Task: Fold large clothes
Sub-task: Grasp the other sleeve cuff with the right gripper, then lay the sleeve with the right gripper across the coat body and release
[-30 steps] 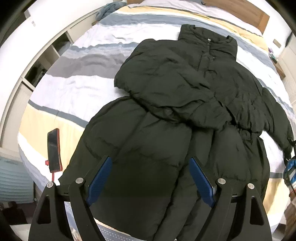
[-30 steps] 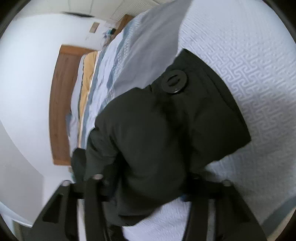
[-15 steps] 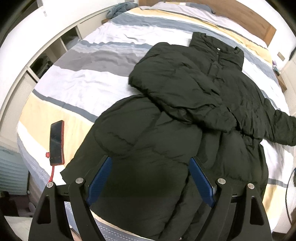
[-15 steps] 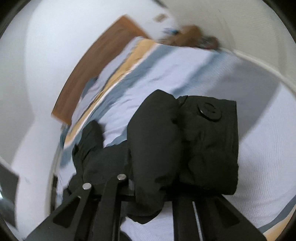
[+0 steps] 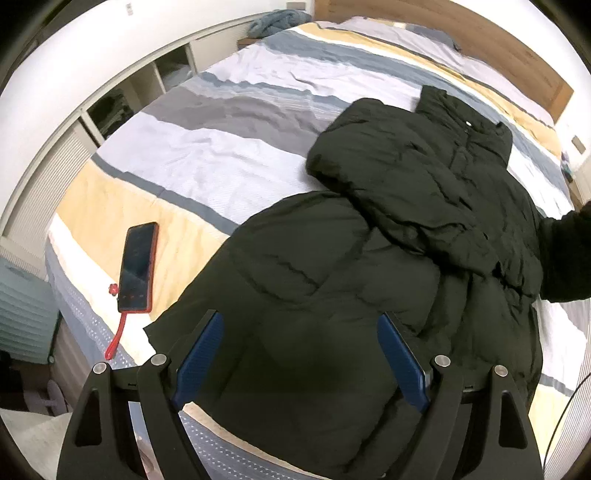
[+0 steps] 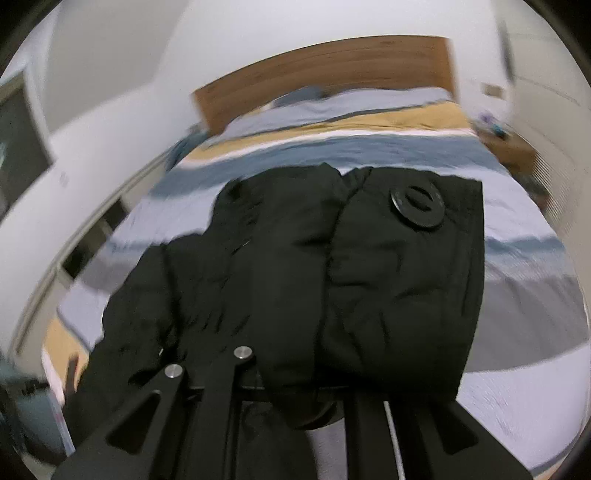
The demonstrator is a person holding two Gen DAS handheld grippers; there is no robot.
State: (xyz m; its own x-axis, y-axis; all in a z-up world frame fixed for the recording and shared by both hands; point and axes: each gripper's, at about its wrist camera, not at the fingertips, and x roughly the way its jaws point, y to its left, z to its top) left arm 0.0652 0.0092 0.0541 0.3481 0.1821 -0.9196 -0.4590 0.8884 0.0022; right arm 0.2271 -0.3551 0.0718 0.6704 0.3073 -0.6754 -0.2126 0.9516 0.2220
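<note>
A black puffer jacket (image 5: 351,280) lies face up on the striped bed (image 5: 207,155), collar toward the headboard, with one sleeve folded across its chest. My left gripper (image 5: 301,354) hovers open over the jacket's hem, blue pads wide apart and empty. In the right wrist view my right gripper (image 6: 295,391) is shut on the jacket's other sleeve (image 6: 369,280), holding its cuff with a round black button (image 6: 417,208) up above the bed. That raised sleeve (image 5: 565,254) shows at the right edge of the left wrist view.
A red-cased phone (image 5: 136,267) with a red strap lies on the bed near its left edge. Open shelves (image 5: 122,103) run along the left wall. A wooden headboard (image 6: 325,77) stands at the far end. A blue cloth (image 5: 277,20) lies on the ledge beside it.
My right gripper closed on the sleeve cuff, rolled and lifted it off the bed toward the jacket body. My left gripper drifted, still open, so the phone and jacket sit further right in its view.
</note>
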